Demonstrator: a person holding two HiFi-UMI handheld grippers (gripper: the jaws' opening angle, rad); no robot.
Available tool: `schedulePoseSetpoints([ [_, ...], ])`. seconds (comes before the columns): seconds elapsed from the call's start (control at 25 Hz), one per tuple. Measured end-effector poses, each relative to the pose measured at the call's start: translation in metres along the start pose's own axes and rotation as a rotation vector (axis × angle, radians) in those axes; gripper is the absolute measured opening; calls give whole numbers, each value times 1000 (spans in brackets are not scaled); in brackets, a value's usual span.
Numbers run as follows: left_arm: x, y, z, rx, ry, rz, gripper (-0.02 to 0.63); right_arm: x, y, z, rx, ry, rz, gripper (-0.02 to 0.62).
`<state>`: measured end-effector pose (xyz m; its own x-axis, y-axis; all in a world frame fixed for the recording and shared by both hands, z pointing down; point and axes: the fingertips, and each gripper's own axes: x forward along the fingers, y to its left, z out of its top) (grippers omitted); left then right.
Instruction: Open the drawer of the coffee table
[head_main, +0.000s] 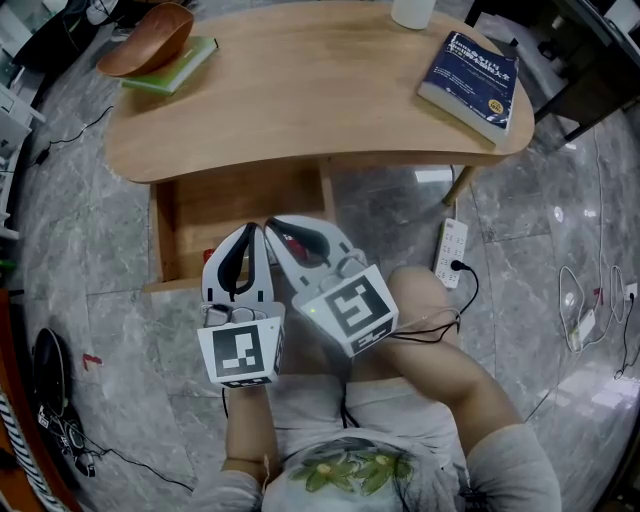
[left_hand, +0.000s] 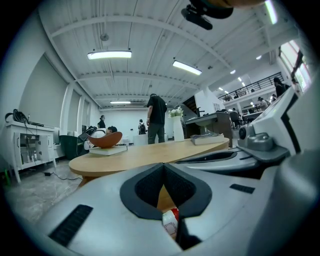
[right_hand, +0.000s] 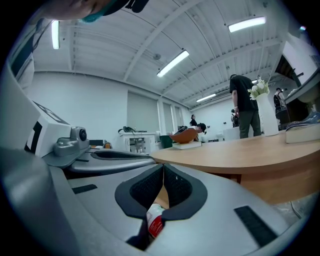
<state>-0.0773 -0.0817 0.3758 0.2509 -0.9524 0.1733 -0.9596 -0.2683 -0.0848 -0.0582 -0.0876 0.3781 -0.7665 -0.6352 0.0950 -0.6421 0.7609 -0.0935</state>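
Note:
The wooden coffee table (head_main: 300, 90) has its drawer (head_main: 232, 205) pulled out toward me under the left part of the top. My left gripper (head_main: 257, 230) and right gripper (head_main: 270, 222) hang side by side over the drawer's front, tips almost touching each other. Both are shut with nothing between the pads. In the left gripper view the jaws (left_hand: 163, 167) meet in front of the table top (left_hand: 150, 152). Below them shows a small red and white container (left_hand: 170, 220). The right gripper view shows its shut jaws (right_hand: 163, 169) and the same container (right_hand: 154, 221).
On the table lie a blue book (head_main: 472, 78), a brown bowl (head_main: 150, 38) on a green book, and a white cup (head_main: 412, 12). A white power strip (head_main: 452, 250) and cables lie on the marble floor at right. My knee is just right of the grippers.

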Motion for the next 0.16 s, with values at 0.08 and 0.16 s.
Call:
schedulePoseSetpoints([
  [0.08,1,-1,2,-7,-8,0,11,0,0,-1,6,10,4,23],
  [0.16,2,-2,3,-12,-11,-2,11,0,-1,-2,8,18,8,23],
])
